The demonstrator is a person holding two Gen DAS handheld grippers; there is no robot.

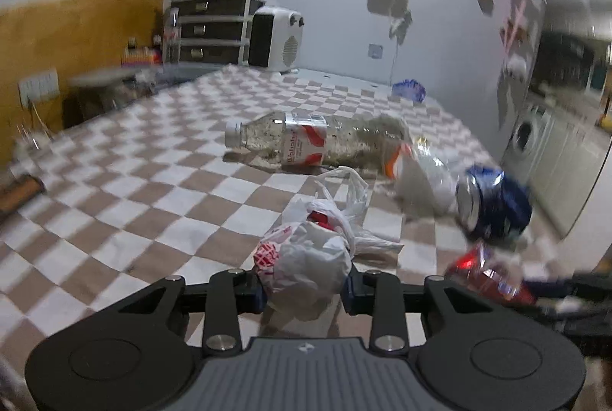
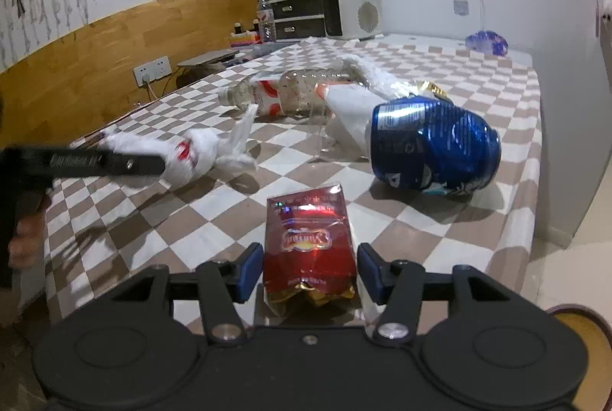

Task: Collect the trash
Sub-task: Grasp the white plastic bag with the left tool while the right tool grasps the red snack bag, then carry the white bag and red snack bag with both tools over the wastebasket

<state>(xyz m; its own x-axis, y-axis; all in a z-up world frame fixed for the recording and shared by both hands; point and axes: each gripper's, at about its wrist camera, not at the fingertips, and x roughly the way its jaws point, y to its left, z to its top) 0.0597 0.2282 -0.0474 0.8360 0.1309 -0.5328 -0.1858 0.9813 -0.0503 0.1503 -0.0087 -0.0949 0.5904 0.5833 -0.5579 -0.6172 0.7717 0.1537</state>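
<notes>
Crinkled plastic bag (image 1: 306, 265) pinched in left gripper (image 1: 304, 290).

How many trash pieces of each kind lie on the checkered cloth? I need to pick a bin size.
Plastic bottle, clear, lying on its side: 1
Crushed blue can: 1
Crumpled white plastic bag, between the left jaws: 1
Red cigarette pack, between the right jaws: 1
Clear wrapper with an orange end: 1
Blue crumpled piece at the far edge: 1
Total: 6

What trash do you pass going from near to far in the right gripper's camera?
Red packet → blue can → clear bottle → purple wrapper by the far wall.
</notes>
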